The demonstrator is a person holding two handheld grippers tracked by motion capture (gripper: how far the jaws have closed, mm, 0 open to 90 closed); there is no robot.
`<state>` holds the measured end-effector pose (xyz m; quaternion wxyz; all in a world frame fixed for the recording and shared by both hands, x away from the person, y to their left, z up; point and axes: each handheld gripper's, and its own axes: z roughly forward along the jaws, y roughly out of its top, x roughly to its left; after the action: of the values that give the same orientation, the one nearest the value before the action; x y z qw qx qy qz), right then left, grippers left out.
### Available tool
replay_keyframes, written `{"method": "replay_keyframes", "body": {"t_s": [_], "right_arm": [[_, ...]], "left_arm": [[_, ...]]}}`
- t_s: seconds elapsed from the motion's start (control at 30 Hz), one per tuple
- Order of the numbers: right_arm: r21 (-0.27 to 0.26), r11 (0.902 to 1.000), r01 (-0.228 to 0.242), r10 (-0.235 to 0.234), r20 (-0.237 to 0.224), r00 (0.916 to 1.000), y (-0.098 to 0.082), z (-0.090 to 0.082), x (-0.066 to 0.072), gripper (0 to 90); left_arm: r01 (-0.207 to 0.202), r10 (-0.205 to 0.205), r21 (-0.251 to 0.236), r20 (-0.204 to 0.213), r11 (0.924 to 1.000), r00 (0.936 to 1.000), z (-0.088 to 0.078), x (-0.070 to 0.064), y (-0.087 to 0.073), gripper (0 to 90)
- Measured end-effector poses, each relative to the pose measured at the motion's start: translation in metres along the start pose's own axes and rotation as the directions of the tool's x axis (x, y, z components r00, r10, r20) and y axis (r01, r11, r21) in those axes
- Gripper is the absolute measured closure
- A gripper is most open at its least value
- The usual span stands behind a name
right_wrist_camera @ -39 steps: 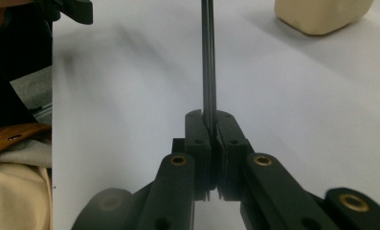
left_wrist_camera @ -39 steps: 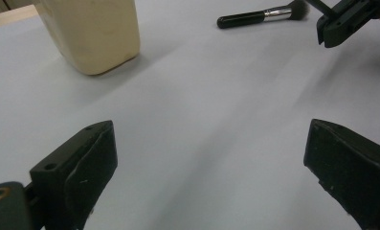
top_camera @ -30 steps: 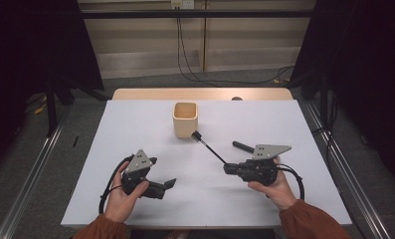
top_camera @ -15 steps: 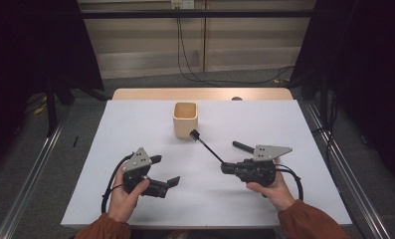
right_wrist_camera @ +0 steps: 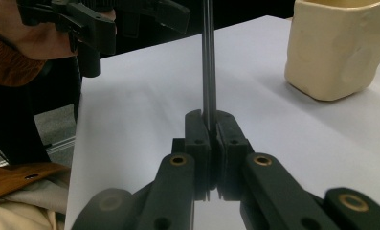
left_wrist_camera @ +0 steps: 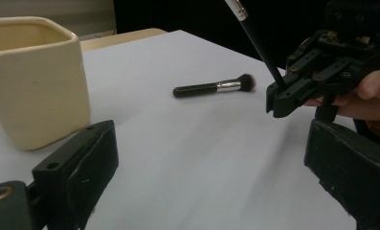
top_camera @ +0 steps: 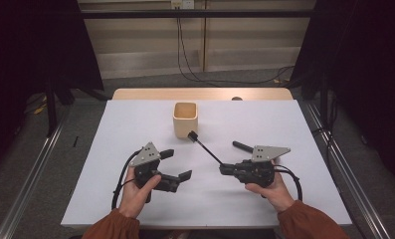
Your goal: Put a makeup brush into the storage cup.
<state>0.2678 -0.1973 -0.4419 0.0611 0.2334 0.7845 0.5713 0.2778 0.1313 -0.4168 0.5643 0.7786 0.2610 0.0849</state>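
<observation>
My right gripper (top_camera: 224,169) is shut on the handle end of a thin black brush (top_camera: 205,148), whose tip slants up toward the cream cup (top_camera: 185,119). In the right gripper view the jaws (right_wrist_camera: 210,129) pinch the thin handle (right_wrist_camera: 207,62), with the cup (right_wrist_camera: 340,48) at the upper right. My left gripper (top_camera: 177,164) stands open and holds nothing, at the left of the white table, jaws pointing right. Its own view has the wide jaws (left_wrist_camera: 211,182) framing the cup (left_wrist_camera: 34,81), a short makeup brush (left_wrist_camera: 211,87) lying flat, and the right gripper (left_wrist_camera: 278,100) with the thin brush (left_wrist_camera: 254,38).
The short makeup brush (top_camera: 242,147) lies on the white tabletop (top_camera: 294,124) just behind my right gripper. A wooden strip (top_camera: 150,93) runs along the table's far edge. Dark curtains and metal rails flank the table. Bare tabletop lies between the two grippers.
My left gripper has shifted a little forward and to the right, toward the table's middle. The right gripper and its brush have stayed put.
</observation>
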Motion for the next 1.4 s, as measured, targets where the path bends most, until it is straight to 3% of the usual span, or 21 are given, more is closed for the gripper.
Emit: {"method": "replay_keyframes", "body": {"t_s": [0.17,0.67,1.07,1.2,1.3,1.4], "right_arm": [[0.001,1.0,0.001,-0.001,-0.002,1.0,0.0,0.0,0.001,86.0],[0.003,1.0,0.002,-0.002,-0.004,1.0,0.001,0.0,0.001,86.0],[0.002,1.0,0.007,-0.007,-0.006,1.0,0.001,0.002,0.002,86.0],[0.005,0.9999,0.009,-0.009,-0.007,0.9999,0.0,0.003,0.003,86.0],[0.009,0.9999,0.008,-0.008,-0.008,0.9999,0.0,0.004,0.003,86.1],[0.015,0.9998,0.01,-0.01,-0.009,0.9999,-0.001,0.006,0.003,86.0]], "left_arm": [[-0.031,0.031,0.0,0.026,0.9995,0.9992,0.008,-0.005,0.005,4.7],[-0.04,0.041,-0.029,0.023,0.9988,0.9989,0.033,-0.017,0.019,5.1],[-0.046,0.048,-0.068,0.017,0.9966,0.9987,0.044,-0.022,0.025,21.4],[0.001,0.002,-0.087,0.028,0.9962,0.9996,0.045,-0.019,0.026,32.8],[0.029,-0.026,-0.085,0.036,0.9959,0.999,0.046,-0.018,0.026,35.9],[0.033,-0.029,-0.093,0.042,0.9951,0.9987,0.044,-0.017,0.027,43.7]]}}
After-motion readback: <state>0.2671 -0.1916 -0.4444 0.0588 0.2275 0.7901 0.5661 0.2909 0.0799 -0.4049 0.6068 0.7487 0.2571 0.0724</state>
